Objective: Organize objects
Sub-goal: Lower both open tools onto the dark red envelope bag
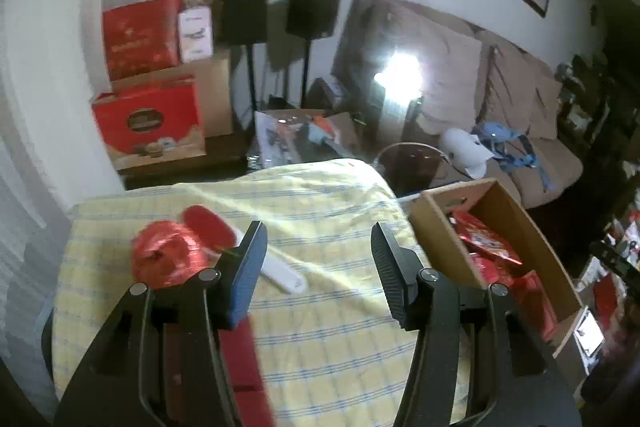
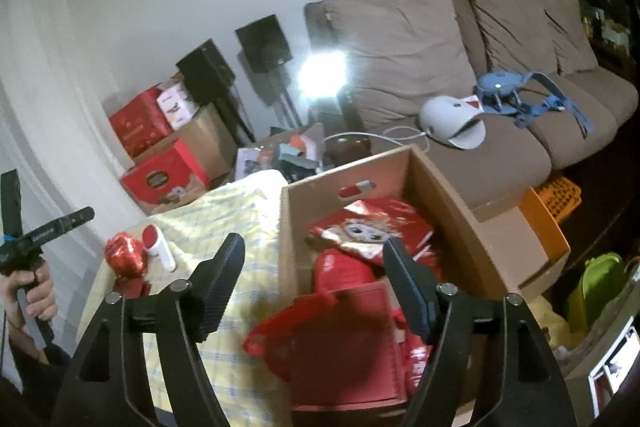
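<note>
A red foil-wrapped ball [image 1: 166,254] and a white stick with a red cap [image 1: 208,223] lie on the yellow checked cloth [image 1: 320,327]. My left gripper [image 1: 318,259] is open and empty above the cloth, just right of the ball. A red flat item [image 1: 240,367] lies under its left finger. A cardboard box [image 2: 304,219] holds several red packets [image 2: 372,227]. My right gripper [image 2: 314,279] is open over the box's left wall, above a red packet [image 2: 344,343]. The ball [image 2: 126,253] and stick [image 2: 158,247] also show in the right wrist view.
Red gift boxes [image 1: 148,123] stacked on cardboard stand at the back left by two black speakers [image 1: 244,9]. A brown sofa [image 2: 500,75] with a white helmet [image 2: 452,123] and blue straps lies behind. An orange crate [image 2: 556,195] sits right of the box.
</note>
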{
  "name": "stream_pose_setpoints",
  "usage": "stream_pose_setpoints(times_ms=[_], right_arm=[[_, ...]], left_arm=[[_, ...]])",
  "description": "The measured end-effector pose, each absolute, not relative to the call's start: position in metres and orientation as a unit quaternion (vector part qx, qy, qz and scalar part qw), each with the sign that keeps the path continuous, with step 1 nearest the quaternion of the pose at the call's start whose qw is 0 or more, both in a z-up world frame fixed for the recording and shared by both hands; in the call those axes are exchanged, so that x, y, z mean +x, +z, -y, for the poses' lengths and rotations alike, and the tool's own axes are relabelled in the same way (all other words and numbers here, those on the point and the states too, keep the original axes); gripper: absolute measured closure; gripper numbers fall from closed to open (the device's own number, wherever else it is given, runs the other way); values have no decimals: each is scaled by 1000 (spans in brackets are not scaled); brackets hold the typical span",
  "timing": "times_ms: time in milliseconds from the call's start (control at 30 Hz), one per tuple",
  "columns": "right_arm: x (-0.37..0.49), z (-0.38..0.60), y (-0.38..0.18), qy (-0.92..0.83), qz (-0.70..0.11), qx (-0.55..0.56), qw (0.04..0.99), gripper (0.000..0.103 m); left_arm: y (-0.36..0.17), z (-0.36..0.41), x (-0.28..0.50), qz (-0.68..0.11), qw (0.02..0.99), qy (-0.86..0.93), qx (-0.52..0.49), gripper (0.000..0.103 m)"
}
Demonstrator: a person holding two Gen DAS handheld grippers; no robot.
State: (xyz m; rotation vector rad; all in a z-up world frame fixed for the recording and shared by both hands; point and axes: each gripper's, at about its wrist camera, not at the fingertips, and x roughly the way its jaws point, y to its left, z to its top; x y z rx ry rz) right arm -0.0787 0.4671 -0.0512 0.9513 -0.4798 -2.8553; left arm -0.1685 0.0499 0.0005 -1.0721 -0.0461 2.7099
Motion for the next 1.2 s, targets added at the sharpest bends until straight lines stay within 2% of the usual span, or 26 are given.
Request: stream_pose_setpoints(times_ms=[133,433,467,500,567,933,1100,1200], right_arm=[[-74,-444,-53,-929,173,318,73,29],[-90,-366,-82,-911,146,369,117,27],[-91,-358,-85,-908,145,372,123,27],[-93,-348,-89,-906,143,377,129,27],[-99,-326,-100,-897,140,394,143,27],[-116,-188,-153,-855,155,434,236,27],[-112,-145,-178,-840,130,453,268,32],[-111,-128,-192,-827,128,468,284,39]], left_arm=[[-1,-15,-159,26,93,924,-369,52],[-19,92,-140,67,16,921,-383,51],[-24,99,-138,69,12,919,-388,49],[-32,109,-135,72,6,915,-396,41],[-47,120,-126,78,1,911,-406,38],[-147,134,-89,136,43,868,-476,38],[-174,130,-86,127,53,852,-504,38],[-177,128,-82,129,69,854,-500,38]])
